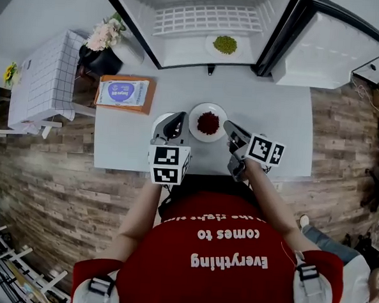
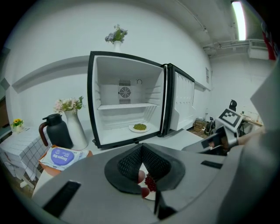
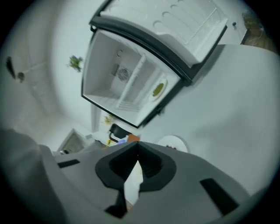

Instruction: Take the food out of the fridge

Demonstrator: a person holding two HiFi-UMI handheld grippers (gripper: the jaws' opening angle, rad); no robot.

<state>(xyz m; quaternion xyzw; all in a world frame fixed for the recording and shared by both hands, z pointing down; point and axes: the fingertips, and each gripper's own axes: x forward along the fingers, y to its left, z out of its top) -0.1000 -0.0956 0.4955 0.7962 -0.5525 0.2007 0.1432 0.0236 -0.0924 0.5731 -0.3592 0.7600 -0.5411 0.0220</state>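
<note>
The small fridge point(image 1: 205, 1) stands open on the far side of the grey table point(image 1: 281, 121). On its floor lies a white plate of green food point(image 1: 225, 45), which also shows in the left gripper view as the green plate point(image 2: 139, 127). A white plate of red food point(image 1: 208, 123) sits on the table between my two grippers. My left gripper point(image 1: 176, 122) is just left of that plate, shut and empty. My right gripper point(image 1: 230, 127) is just right of it, raised and rolled, also shut with nothing in it. The red food point(image 2: 149, 183) peeks through the left jaws.
The fridge door point(image 1: 330, 47) hangs open at the right. A blue wipes pack on an orange board point(image 1: 122, 92) lies at the table's left. A black jug point(image 2: 54, 131) and a white vase of flowers point(image 2: 74, 124) stand left of the fridge. A white gridded side table point(image 1: 46, 81) is beyond.
</note>
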